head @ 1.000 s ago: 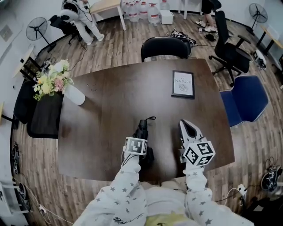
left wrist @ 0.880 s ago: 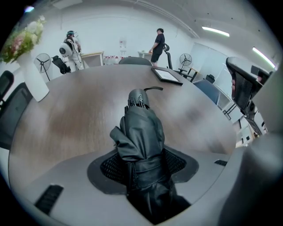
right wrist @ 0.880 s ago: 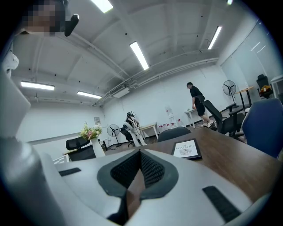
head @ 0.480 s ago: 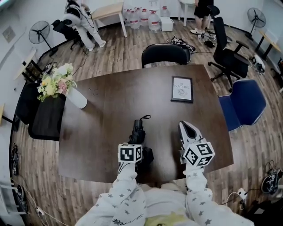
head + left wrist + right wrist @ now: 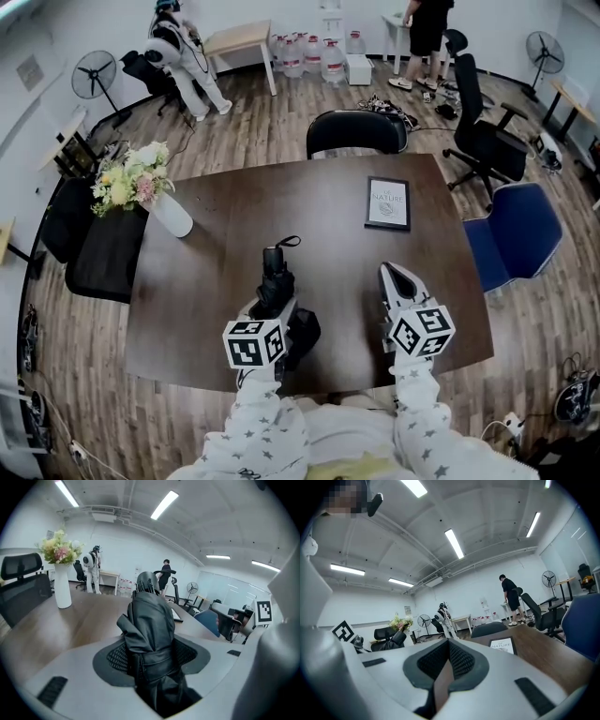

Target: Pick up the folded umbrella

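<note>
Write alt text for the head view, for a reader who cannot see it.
Seen from above, the left gripper holds a folded black umbrella above a dark wooden table, while the right gripper hovers empty and shut beside it. A framed print and a vase of flowers sit farther back on the table, with a black office chair beyond.

**Table Layout**

The vase (image 5: 173, 216) is set at the table's (image 5: 216, 253) far left, the framed print (image 5: 388, 203) at far right. One chair (image 5: 356, 131) is placed behind the table, a second chair (image 5: 514, 230) to its right. The folded umbrella (image 5: 276, 279) is held above the near middle, left of the right gripper (image 5: 397, 278).
</note>
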Demonstrator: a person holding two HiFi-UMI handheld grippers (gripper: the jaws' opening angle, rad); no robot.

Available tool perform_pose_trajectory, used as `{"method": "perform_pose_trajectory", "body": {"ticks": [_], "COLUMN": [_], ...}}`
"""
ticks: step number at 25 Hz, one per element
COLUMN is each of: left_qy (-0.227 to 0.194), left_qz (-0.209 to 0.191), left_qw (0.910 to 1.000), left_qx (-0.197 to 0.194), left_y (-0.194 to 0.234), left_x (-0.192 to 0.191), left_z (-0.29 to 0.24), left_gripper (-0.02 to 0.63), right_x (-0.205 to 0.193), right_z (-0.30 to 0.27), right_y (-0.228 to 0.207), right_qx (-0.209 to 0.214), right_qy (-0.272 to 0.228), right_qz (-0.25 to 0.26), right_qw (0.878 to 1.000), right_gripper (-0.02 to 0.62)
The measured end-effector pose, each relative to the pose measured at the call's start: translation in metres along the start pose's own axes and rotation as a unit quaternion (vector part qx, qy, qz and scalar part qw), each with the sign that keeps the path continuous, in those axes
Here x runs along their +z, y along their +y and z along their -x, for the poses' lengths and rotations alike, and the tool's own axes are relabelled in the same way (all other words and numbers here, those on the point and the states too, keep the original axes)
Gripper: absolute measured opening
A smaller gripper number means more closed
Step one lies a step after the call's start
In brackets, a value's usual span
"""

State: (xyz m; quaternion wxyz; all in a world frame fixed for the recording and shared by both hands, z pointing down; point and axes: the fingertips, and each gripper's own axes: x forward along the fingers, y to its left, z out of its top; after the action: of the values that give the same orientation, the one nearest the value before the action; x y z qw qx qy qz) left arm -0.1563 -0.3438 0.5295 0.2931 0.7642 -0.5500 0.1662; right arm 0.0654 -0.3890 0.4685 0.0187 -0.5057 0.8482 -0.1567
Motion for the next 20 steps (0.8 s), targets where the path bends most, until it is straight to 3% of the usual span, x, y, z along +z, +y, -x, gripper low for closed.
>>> {"method": "perform_pose_trajectory", "body": {"ticks": [8, 20], "left_qy": [-0.092, -0.199], "left_qz": [0.001, -0.003], "left_qw": [0.9957, 0.9797], "left_qx": [0.009, 0.025], "left_y": [0.000, 0.008], "left_x": [0.045, 0.077], "left_z": [0.045, 0.091], "left_gripper": [0.247, 0.247], "right_x": [0.009, 0.023], "right_z": [-0.001, -0.002], "right_y": [0.009, 0.015], "right_qx": [0.009, 0.022], "right_qy": [-0.008, -0.025], "right_qz": [-0.001, 0.009], "right_qw": [1.000, 0.999], "right_gripper": [0.021, 0.021]}}
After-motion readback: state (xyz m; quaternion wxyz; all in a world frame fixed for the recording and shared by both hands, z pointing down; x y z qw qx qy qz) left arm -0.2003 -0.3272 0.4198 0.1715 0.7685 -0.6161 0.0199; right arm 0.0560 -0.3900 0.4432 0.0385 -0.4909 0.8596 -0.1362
